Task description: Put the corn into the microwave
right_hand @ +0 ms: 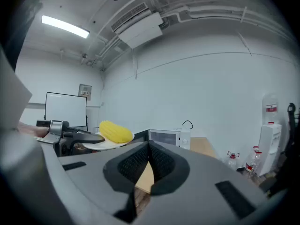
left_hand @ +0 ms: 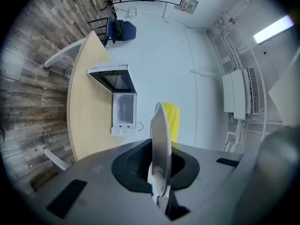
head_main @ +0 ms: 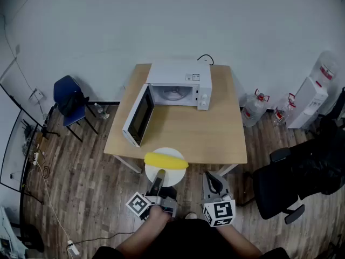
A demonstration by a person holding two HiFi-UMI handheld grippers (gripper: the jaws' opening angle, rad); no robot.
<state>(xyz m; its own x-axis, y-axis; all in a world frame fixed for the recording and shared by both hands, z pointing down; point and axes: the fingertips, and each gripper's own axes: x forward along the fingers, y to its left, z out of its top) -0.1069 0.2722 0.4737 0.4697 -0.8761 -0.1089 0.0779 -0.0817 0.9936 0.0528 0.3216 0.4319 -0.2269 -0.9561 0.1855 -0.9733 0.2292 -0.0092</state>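
Nearest the person, the left gripper (head_main: 160, 177) has its jaws clamped tight on the near rim of a round white plate (head_main: 173, 176), which it holds out roughly level. In the left gripper view the plate (left_hand: 161, 144) stands edge-on between the black pads. A yellow corn cob (head_main: 166, 161) lies crosswise on the plate's far half, well short of the oven. Just beside it, the right gripper (head_main: 212, 181) hangs with its jaws closed tip to tip and nothing between them; its own view shows the pads meeting, with the corn and plate off to its left. The plate sits over the near edge of a light wooden tabletop (head_main: 188, 136), with wood-plank floor (head_main: 81, 166) below. At the tabletop's far side stands a white microwave (head_main: 180, 80). Its door (head_main: 138, 116) is swung wide open to the left, and a glass turntable (head_main: 175, 94) shows in the lit cavity. A black cable (head_main: 205, 58) curls behind the oven. A blue chair (head_main: 69, 99) stands left of the tabletop and a black office chair (head_main: 285, 179) at the near right. Farther right, two clear water bottles (head_main: 253, 108) stand on the floor beside a white water dispenser (head_main: 310, 99), against the pale wall (head_main: 161, 20).
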